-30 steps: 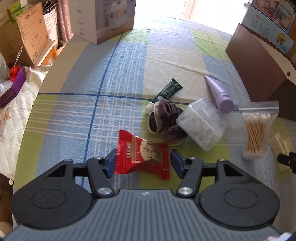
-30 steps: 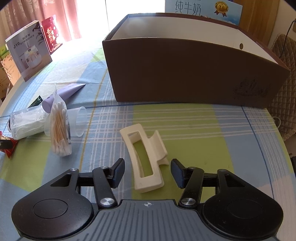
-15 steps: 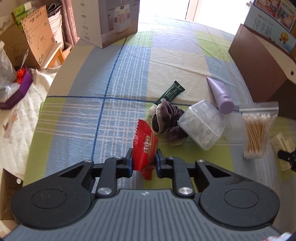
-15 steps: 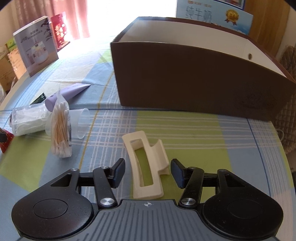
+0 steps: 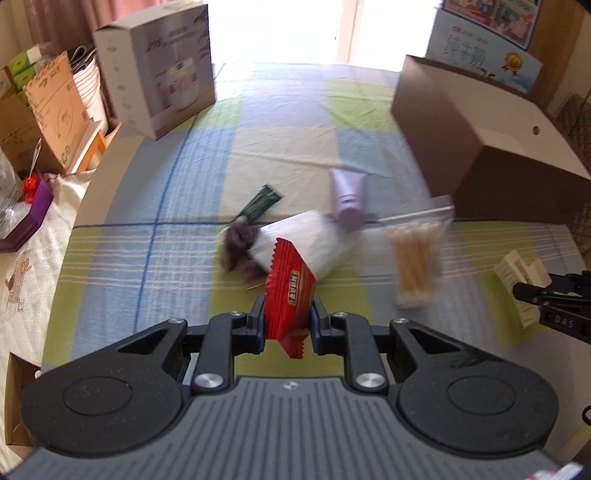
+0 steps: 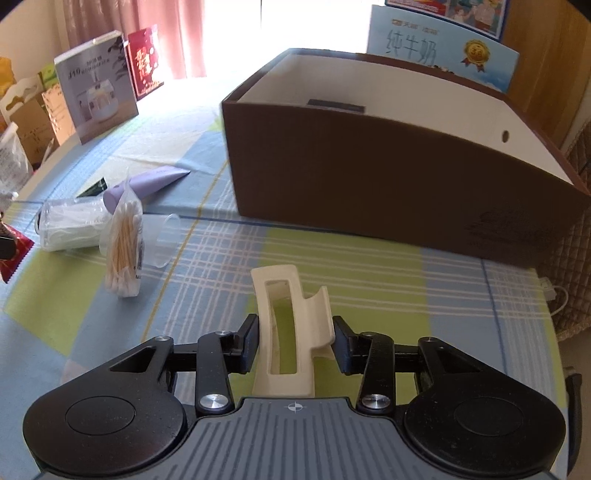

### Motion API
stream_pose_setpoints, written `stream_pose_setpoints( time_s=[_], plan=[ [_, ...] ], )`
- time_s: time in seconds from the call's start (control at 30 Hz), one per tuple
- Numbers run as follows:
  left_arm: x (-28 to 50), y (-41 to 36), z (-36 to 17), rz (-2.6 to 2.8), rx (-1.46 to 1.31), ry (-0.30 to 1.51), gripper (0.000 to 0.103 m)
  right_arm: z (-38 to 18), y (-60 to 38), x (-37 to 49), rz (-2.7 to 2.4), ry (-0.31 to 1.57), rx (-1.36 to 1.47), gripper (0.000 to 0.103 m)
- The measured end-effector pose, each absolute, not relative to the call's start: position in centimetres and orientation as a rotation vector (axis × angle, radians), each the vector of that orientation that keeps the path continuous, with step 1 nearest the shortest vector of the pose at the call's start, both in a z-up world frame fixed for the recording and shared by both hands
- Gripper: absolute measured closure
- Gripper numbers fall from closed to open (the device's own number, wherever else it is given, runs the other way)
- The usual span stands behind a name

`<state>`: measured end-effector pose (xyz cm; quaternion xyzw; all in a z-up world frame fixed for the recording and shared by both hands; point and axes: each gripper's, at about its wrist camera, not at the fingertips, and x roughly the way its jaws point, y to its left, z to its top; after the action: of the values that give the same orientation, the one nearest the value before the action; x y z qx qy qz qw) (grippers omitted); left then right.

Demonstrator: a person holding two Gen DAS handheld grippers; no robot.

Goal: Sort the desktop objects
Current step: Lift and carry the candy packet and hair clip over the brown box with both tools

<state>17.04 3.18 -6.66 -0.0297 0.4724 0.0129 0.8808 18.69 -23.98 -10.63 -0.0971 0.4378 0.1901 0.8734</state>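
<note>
Now left gripper (image 5: 288, 325) pinches a creased red snack packet (image 5: 290, 291); right gripper (image 6: 295, 343) clamps a cream hair claw (image 6: 291, 328).

— Where does the light come from?
— Daylight floods from a blown-out window (image 5: 347, 29) behind the table.
— Sharpness?
— Left view smears with motion blur; fisheye bends both views' edges.

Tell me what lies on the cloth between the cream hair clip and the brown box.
Nothing: in the right wrist view, only bare checked tablecloth lies between the cream hair clip and the brown box.
</note>
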Motion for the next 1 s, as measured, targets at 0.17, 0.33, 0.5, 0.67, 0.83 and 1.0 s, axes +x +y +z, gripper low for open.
stream_pose_setpoints(
  time_s=[0.17,0.33,0.5,0.67,0.83,1.0],
  plan=[
    [17.1,-1.2,-5.0,-0.032,-0.051,0.944,0.085,-8.8,-26.9,18.8,0.404,0.9,-0.165,0.065],
    [17.9,-5.9,-4.0,-0.09,-0.033,0.914,0.085,-6.8,-30.2,19.1,0.409,0.872,-0.126,0.065],
    [19.3,-10.5,-2.9,-0.14,-0.014,0.875,0.085,-5.0,-33.9,19.8,0.418,0.85,-0.079,0.064],
    [20.6,-14.2,-1.9,-0.177,-0.011,0.833,0.085,-3.2,-37.2,20.7,0.438,0.835,-0.007,0.065],
    [22.4,-17.2,-0.9,-0.202,0.001,0.798,0.085,-1.4,-39.6,22.3,0.472,0.817,0.065,0.065],
    [25.7,-19.6,-0.2,-0.225,0.001,0.786,0.085,0.3,-40.4,25.1,0.505,0.783,0.108,0.065]
  ],
)
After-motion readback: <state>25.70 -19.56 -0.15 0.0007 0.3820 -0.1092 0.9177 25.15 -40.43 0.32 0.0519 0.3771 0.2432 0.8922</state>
